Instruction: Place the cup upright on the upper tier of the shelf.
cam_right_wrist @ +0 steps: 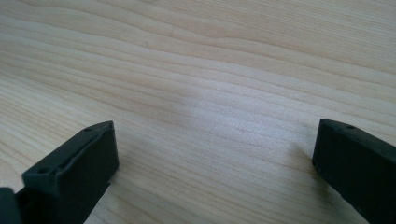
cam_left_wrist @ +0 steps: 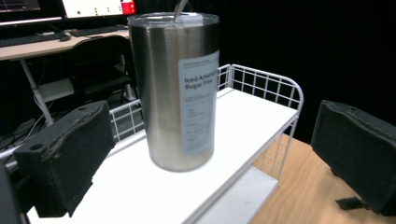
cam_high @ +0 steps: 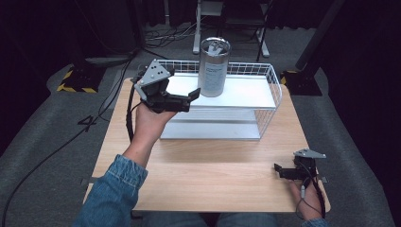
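A tall steel tumbler [cam_high: 213,67] with a white label and a lid stands upright on the top shelf of a white wire rack [cam_high: 246,92]. My left gripper [cam_high: 193,97] is held just left of the tumbler, open, its jaws apart and not touching it. In the left gripper view the tumbler [cam_left_wrist: 177,88] stands a little ahead between the two black pads [cam_left_wrist: 70,158], on the white shelf [cam_left_wrist: 243,121]. My right gripper [cam_high: 280,170] rests low at the table's front right, open, with bare wood [cam_right_wrist: 210,107] between its jaws.
The wire rack sits at the back middle of the wooden table [cam_high: 208,175] and has a lower shelf [cam_high: 213,127]. Cables and stand legs lie on the grey floor behind. A desk with monitors [cam_left_wrist: 56,18] shows far off.
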The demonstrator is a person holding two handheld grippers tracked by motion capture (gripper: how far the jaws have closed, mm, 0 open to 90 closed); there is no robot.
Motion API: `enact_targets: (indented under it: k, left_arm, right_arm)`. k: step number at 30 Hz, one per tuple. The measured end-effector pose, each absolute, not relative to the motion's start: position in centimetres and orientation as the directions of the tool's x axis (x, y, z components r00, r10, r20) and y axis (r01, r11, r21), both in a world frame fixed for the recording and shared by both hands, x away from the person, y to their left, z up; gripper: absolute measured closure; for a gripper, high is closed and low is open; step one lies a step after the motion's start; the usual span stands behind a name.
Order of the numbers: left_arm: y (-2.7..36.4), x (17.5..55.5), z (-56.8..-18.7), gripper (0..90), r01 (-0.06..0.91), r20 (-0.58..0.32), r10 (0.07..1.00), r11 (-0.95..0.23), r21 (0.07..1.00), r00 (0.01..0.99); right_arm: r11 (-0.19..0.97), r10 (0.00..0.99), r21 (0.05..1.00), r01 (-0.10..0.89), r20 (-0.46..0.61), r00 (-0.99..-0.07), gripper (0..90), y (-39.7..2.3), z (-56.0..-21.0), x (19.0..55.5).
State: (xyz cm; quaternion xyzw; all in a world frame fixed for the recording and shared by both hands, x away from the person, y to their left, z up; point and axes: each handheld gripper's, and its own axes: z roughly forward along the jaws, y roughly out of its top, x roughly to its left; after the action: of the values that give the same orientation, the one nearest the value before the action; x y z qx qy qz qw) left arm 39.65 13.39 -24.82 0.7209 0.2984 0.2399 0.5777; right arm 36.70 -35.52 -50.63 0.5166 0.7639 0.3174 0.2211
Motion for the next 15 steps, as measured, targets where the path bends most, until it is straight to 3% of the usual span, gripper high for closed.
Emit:
enact_targets:
  k: [15]
  left_arm:
    - [16.0,35.6,-27.1,0.0,0.148,0.022,0.671,-0.196,0.969,0.741]
  right_arm:
    - [0.264,0.93,0.713,0.65,-0.009,-0.368,0.4,-35.5,-50.6,36.8]
